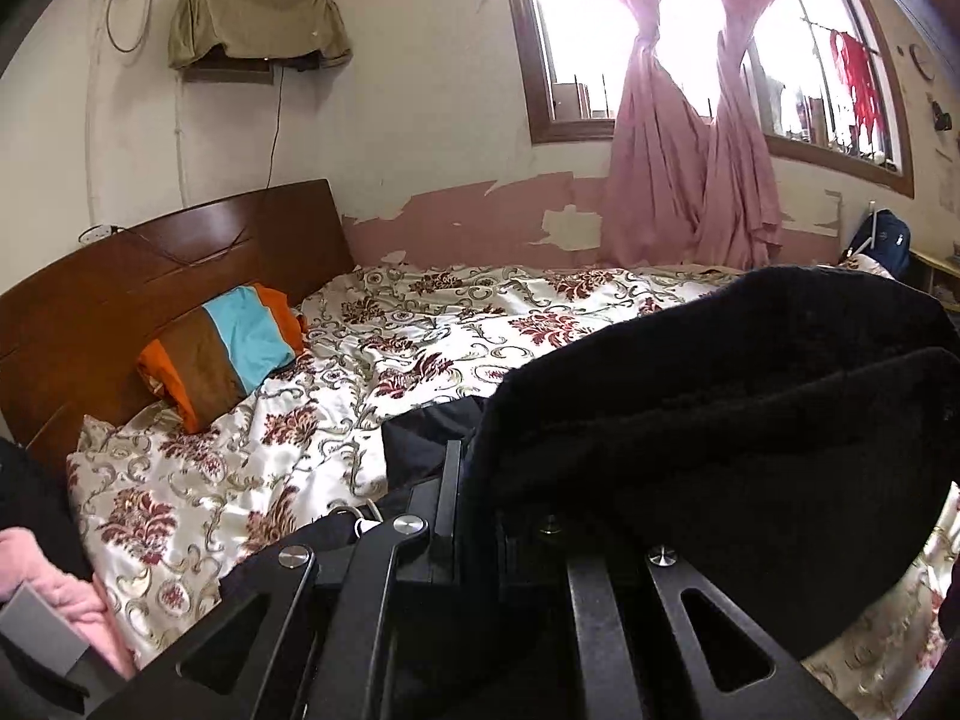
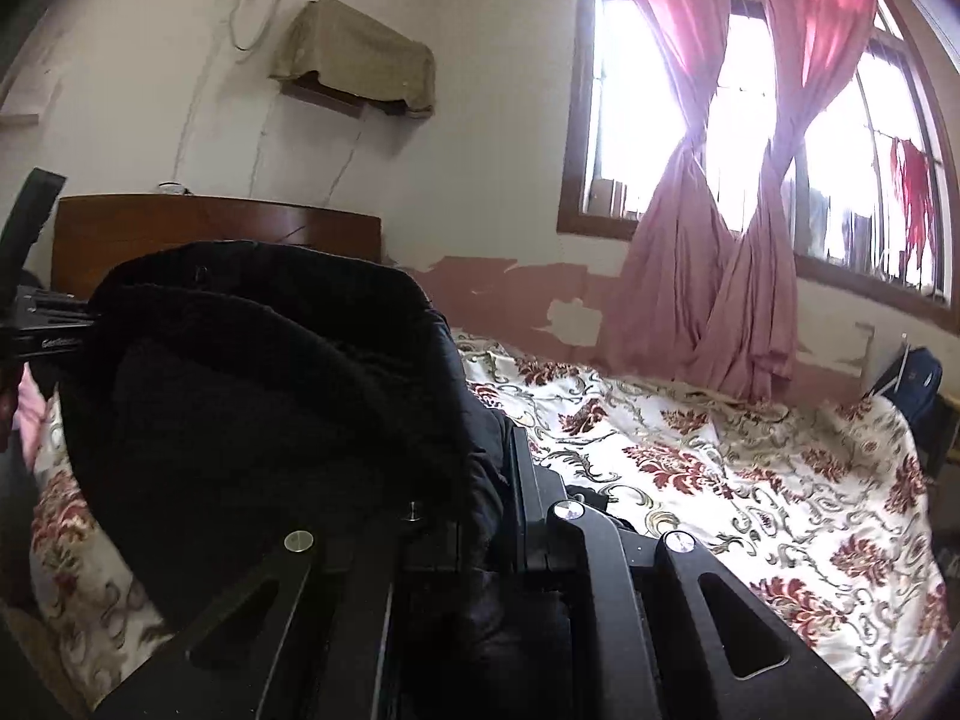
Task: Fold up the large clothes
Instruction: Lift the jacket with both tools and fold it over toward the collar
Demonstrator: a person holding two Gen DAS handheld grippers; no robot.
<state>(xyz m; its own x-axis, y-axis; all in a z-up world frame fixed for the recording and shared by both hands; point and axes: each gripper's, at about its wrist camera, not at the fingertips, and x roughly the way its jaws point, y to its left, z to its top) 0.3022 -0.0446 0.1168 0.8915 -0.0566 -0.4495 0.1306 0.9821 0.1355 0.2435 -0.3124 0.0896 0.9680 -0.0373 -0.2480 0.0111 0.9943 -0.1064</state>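
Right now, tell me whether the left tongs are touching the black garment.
Touching. The left wrist view shows the left tongs shut on the black garment, its fabric bunched between the fingers and draped over the right one.

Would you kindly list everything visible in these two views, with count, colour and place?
garment: one, black, held up over the bed between both claws
bedspread: one, white with red floral, covering the bed
pillow: one, orange, brown and blue stripes, by the headboard
headboard: one, brown wood, at the wall
curtains: two, pink, knotted, at the window
covered unit: one, beige cloth, high on the wall
bag: one, blue, far corner
left claw: black, shut on garment
right claw: black, shut on garment
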